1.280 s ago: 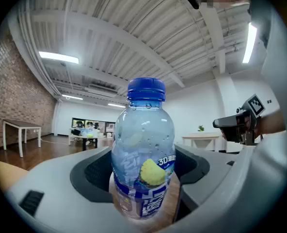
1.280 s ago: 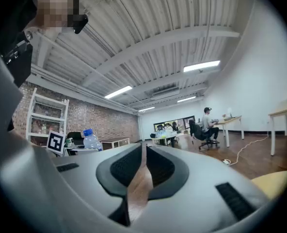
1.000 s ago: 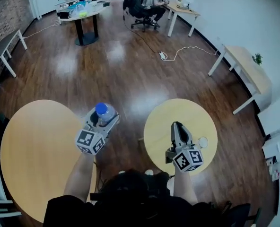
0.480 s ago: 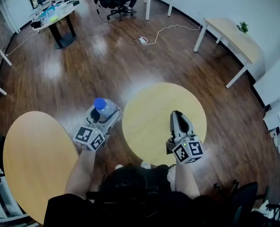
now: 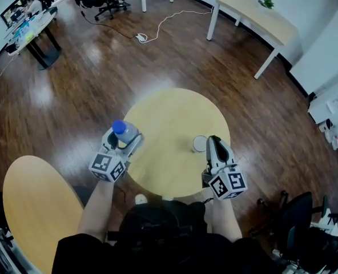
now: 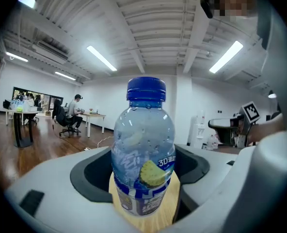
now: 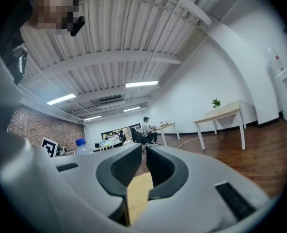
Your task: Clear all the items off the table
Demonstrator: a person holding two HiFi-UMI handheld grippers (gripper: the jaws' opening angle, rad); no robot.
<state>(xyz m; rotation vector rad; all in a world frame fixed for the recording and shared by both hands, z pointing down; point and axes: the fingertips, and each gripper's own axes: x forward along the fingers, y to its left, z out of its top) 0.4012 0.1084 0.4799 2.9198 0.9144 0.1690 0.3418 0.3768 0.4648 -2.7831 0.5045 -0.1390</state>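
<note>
clear plastic bottle [image 6: 142,147]: looks light, slick, dentable
left gripper [image 5: 122,138] clamps its waist at the table's [image 5: 169,110] left edge; right gripper [image 5: 213,142] closed, empty

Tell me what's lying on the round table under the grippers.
One small pale round thing lies on the round table, beside the right gripper. Whatever lies under that gripper, the left gripper and its bottle is hidden.

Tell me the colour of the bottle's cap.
Blue cap on the bottle; the left gripper view shows it best.
</note>
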